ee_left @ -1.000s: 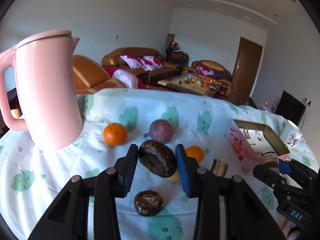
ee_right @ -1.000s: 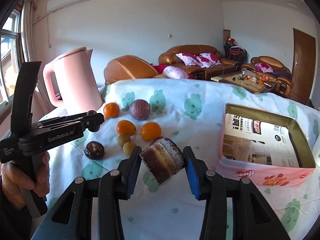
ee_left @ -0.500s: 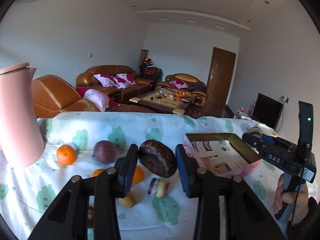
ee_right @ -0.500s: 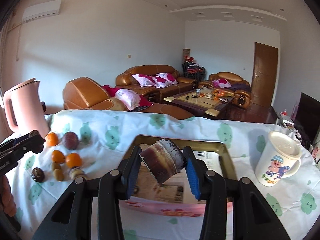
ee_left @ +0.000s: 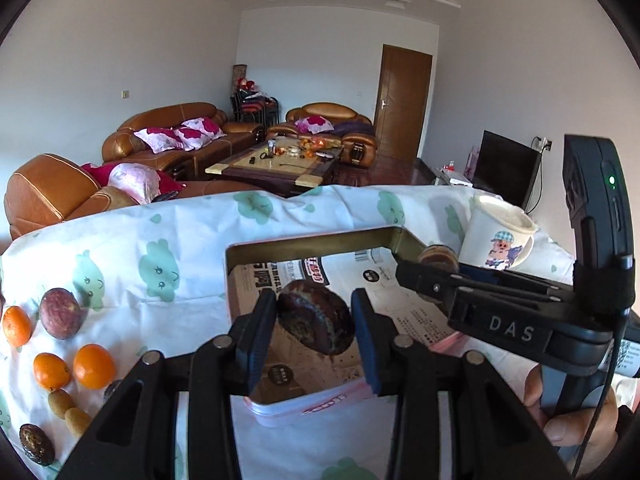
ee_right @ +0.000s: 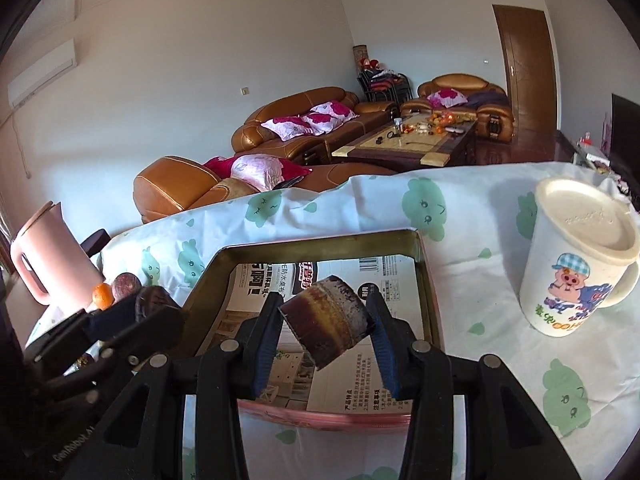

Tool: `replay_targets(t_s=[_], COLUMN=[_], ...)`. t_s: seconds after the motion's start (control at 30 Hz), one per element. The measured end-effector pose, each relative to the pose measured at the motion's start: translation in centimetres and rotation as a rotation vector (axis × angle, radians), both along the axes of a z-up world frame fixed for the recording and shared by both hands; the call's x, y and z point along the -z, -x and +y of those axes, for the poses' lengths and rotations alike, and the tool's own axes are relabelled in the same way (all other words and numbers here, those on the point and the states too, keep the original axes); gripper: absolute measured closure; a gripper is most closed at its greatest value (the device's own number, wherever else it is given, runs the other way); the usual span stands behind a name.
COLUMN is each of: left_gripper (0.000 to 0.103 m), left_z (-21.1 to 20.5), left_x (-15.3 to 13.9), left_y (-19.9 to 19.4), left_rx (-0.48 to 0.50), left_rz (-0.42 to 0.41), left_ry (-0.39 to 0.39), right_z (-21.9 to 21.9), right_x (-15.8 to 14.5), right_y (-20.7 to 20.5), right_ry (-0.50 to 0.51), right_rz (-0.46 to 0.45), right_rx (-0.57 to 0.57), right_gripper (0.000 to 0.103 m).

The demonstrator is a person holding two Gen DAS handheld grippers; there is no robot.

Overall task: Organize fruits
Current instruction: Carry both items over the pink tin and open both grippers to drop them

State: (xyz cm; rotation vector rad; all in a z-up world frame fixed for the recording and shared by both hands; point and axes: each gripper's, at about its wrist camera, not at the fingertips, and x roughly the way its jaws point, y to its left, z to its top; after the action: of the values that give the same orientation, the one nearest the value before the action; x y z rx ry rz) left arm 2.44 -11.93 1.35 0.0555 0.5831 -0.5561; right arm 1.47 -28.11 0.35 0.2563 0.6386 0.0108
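While the cloth-covered surface (ee_left: 192, 240) carries a paper-lined tin box (ee_left: 312, 242), both tongs hang above that box. Left tongs (ee_left: 314, 320) clamp a dark wrinkled passion fruit (ee_left: 316, 322); right tongs (ee_right: 326, 326) clamp a brown cut fruit piece (ee_right: 326, 320). Left of the box lie oranges (ee_left: 94, 366) and a purple passion fruit (ee_left: 62, 313); right of it stands a lidded cartoon mug (ee_right: 576, 260).

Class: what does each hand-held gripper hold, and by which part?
Left hand-held gripper: dark wrinkled fruit, clamped across its sides. Right hand-held gripper: dark cut fruit piece, likewise.
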Motion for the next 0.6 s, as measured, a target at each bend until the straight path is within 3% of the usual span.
replay_targets(t_s=[0.33, 0.5, 0.57, 0.6], left_gripper=[0.063, 0.062, 0.057, 0.044], left_z=[-2.1, -2.2, -2.2, -2.1], left_x=[1.8, 2.1, 1.9, 1.7], left_y=[-0.7, -0.8, -0.6, -0.3], left_rx=[-0.019, -0.039, -0.054, -0.061], left_rz=[0.03, 0.035, 0.02, 0.005], left_ry=[-0.068, -0.089, -0.091, -0.089], right_z=[-0.6, -1.2, -0.9, -0.8], right_x=[1.3, 1.7, 1.5, 1.3], right_y=[-0.9, -1.3, -1.1, -0.9], right_ry=[0.003, -0.062, -0.058, -0.051], right_rz=[0.058, 0.066, 0.059, 0.048], right_rx=[0.03, 0.022, 0.018, 0.022], right_gripper=[0.058, 0.047, 0.042, 0.04])
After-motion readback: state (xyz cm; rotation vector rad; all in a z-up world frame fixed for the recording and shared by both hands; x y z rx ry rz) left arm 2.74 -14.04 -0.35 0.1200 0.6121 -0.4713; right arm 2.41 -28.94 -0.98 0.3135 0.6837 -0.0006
